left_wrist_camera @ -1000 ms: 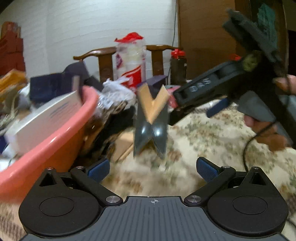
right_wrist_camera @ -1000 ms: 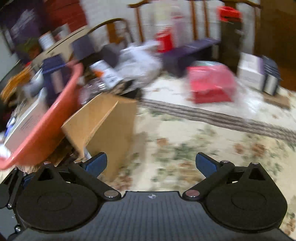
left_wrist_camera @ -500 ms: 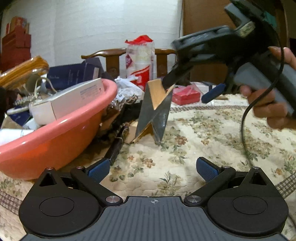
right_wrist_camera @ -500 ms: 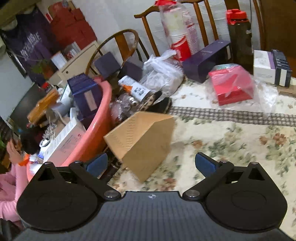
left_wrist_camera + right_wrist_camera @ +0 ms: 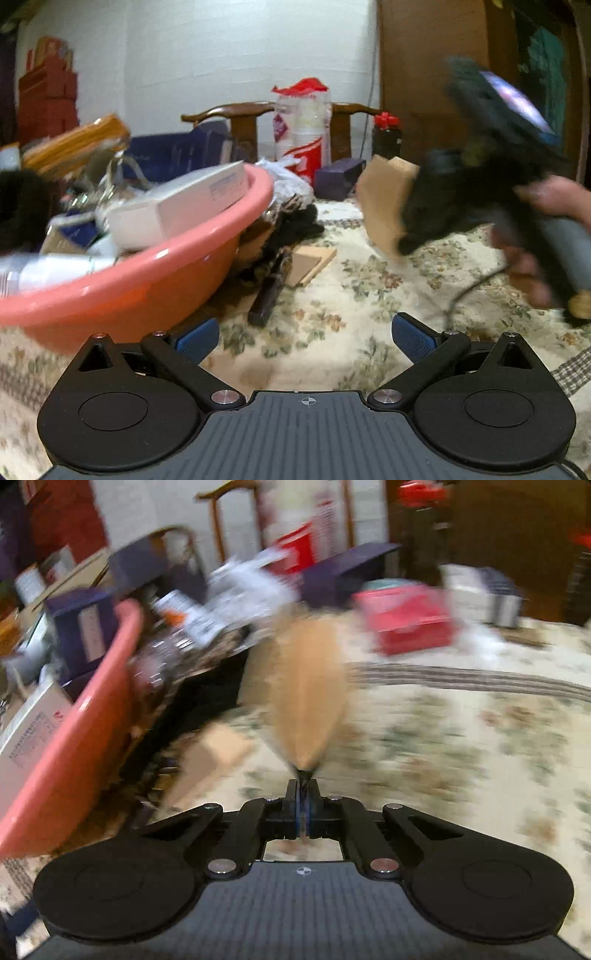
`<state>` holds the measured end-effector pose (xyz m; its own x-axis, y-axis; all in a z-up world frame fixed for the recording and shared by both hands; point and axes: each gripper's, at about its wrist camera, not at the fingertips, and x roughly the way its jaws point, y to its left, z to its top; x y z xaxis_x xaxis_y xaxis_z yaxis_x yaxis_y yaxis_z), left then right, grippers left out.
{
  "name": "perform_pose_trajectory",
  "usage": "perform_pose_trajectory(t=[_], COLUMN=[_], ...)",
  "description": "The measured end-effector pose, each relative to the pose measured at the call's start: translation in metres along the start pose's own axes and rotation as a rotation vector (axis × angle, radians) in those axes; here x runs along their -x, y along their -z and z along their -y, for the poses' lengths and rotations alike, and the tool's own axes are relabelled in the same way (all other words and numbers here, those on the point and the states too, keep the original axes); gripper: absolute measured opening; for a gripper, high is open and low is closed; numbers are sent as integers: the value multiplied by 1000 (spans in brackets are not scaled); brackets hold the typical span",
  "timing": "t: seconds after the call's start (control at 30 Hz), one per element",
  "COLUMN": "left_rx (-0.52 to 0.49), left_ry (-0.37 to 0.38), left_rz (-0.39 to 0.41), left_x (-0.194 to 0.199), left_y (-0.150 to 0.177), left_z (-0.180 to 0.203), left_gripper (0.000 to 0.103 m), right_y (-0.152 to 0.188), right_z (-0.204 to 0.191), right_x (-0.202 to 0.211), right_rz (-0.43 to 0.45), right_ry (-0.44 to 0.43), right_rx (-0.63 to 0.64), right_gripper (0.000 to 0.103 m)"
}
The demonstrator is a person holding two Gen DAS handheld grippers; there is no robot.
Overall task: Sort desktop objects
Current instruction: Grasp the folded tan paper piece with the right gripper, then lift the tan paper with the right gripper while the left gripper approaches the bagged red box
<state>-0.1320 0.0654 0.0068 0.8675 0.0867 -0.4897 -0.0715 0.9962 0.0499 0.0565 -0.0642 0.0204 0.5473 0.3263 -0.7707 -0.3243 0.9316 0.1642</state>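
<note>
A folded brown cardboard box (image 5: 306, 694) sticks out straight ahead of my right gripper (image 5: 303, 786), whose jaws are closing tight on its lower edge. In the left wrist view the same cardboard box (image 5: 388, 206) hangs tilted above the flowered cloth, held by the blurred right gripper (image 5: 406, 232) in a person's hand. My left gripper (image 5: 303, 338) stands open low over the cloth, nothing between its fingers. A pink basin (image 5: 147, 288) full of boxes sits at the left, its wall also seen as the pink basin (image 5: 85, 720) in the right wrist view.
A slim black object (image 5: 269, 291) and a flat cardboard piece (image 5: 310, 260) lie beside the basin. Behind are a purple box (image 5: 338, 177), a wrapped stack of cups (image 5: 303, 125), wooden chairs and a red box (image 5: 410, 624). Flowered cloth spreads to the right.
The right gripper went from wide open to shut on the cardboard box. The box, which stood on the cloth by the basin, is now off it and further right in the left wrist view.
</note>
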Motion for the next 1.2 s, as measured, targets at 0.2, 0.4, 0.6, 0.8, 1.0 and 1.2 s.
perform_pose_trajectory(t=[0.2, 0.4, 0.6, 0.8, 1.0, 1.2], left_rx=[-70, -125, -130, -61, 15, 70], left_ry=[-2, -5, -104, -92, -51, 58], left_rz=[12, 9, -32, -183, -307, -353], left_x=[-33, -76, -157, -244, -296, -314], left_y=[-39, -92, -146, -190, -214, -212], left_z=[27, 69, 107, 122, 132, 139], left_gripper=[103, 103, 103, 103, 103, 98], right_y=[18, 16, 10, 7, 7, 7], right_z=[71, 124, 145, 160, 175, 172], right_x=[26, 27, 38, 43, 45, 48], right_rz=[8, 23, 82, 109, 104, 105], right_ry=[-17, -68, -61, -81, -116, -132], right_rx=[-112, -212, -270, -299, -358, -356], right_gripper=[3, 3, 3, 3, 3, 3])
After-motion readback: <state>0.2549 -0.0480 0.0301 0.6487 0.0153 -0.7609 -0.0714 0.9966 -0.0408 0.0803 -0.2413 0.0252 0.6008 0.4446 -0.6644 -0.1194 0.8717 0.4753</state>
